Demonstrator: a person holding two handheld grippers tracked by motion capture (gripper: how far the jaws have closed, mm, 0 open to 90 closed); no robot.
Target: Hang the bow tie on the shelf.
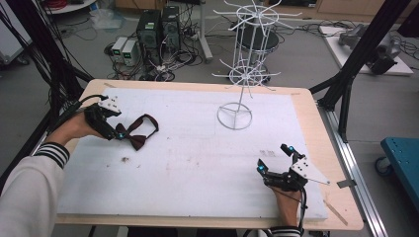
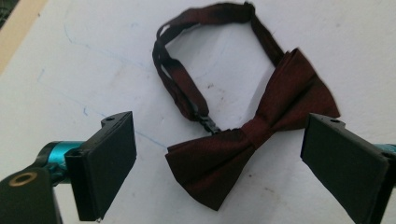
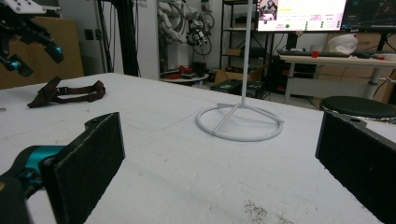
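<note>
**Bow tie flat on desk, both hand-held grippers released**

Dark red bow tie (image 1: 138,132) lies flat on the white sheet (image 1: 197,158) covering the desk (image 1: 316,133), far-left part, w/ its strap looped round behind the bow. In the left gripper view the bow (image 2: 252,144) sits between the two black jaws, nothing touching it; strap clasp just beside the knot. Right gripper view shows the same tie (image 3: 65,93) far off at left, low on the sheet.

Left hand-held gripper (image 1: 111,129) is right at the tie's near-left edge, jaws spread wide, gripping nothing. Person's left hand (image 1: 74,126) holds it; striped cuff and white sleeve (image 1: 29,192) come in from bottom left.

Right hand-held gripper (image 1: 275,159) rests near the desk's near-right corner, well apart from the tie, jaws also spread, nothing between them. Right hand (image 1: 285,205) below it.

White wire stand (image 1: 247,64) w/ ring base (image 1: 234,117) stands upright on the sheet toward the far side, between the two grippers but farther back. Its base ring and pole (image 3: 240,122) show ahead in the right gripper view.

Beyond desk: computer towers (image 1: 158,27) and cables on floor.
</note>
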